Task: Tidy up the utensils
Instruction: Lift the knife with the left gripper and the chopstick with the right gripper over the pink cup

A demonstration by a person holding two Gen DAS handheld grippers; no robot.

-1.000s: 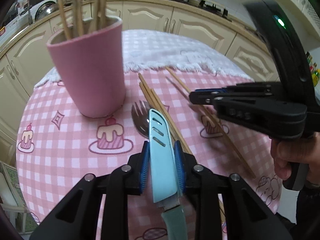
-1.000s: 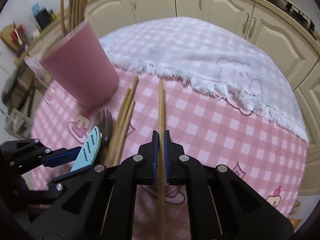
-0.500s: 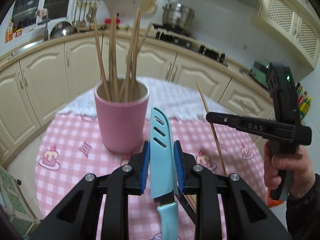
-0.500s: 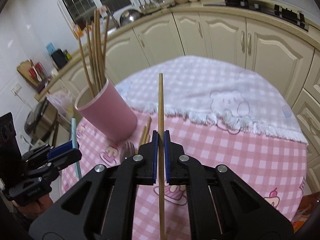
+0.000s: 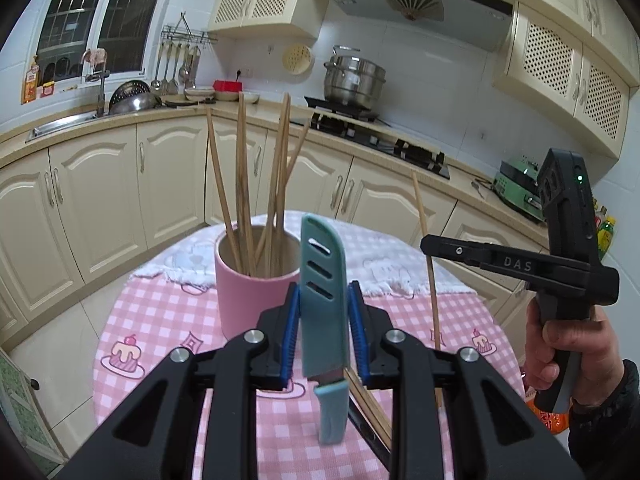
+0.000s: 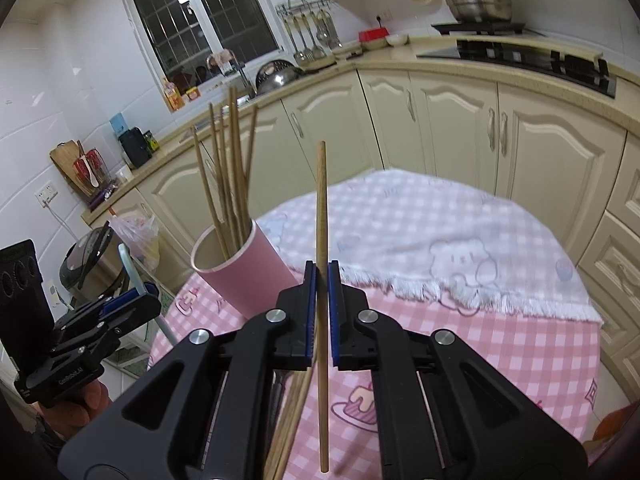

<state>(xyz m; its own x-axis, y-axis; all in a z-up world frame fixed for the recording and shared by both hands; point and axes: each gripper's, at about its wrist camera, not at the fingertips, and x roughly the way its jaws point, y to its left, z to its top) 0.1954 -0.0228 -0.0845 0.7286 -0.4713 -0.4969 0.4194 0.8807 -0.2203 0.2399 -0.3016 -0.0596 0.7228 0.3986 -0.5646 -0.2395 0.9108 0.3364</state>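
My left gripper [image 5: 323, 312] is shut on a light blue sheathed knife [image 5: 322, 280], held upright above the table, in front of the pink cup [image 5: 250, 300]. The cup holds several wooden chopsticks [image 5: 244, 184]. My right gripper [image 6: 321, 300] is shut on one wooden chopstick [image 6: 321, 208], held upright, right of the cup [image 6: 244, 276]. It shows in the left wrist view [image 5: 426, 246] with its chopstick [image 5: 428, 280]. The left gripper shows in the right wrist view [image 6: 138, 300]. Loose chopsticks [image 5: 370, 404] lie on the table.
The round table has a pink checked cloth [image 5: 160, 320] and a white fringed towel [image 6: 460, 248] across its far half. Cream kitchen cabinets [image 5: 100, 192] curve behind it. A stove with a steel pot [image 5: 354, 80] is at the back.
Both grippers have risen well above the table with their loads. The knife and the chopstick have tilted from lying low and forward to standing upright.
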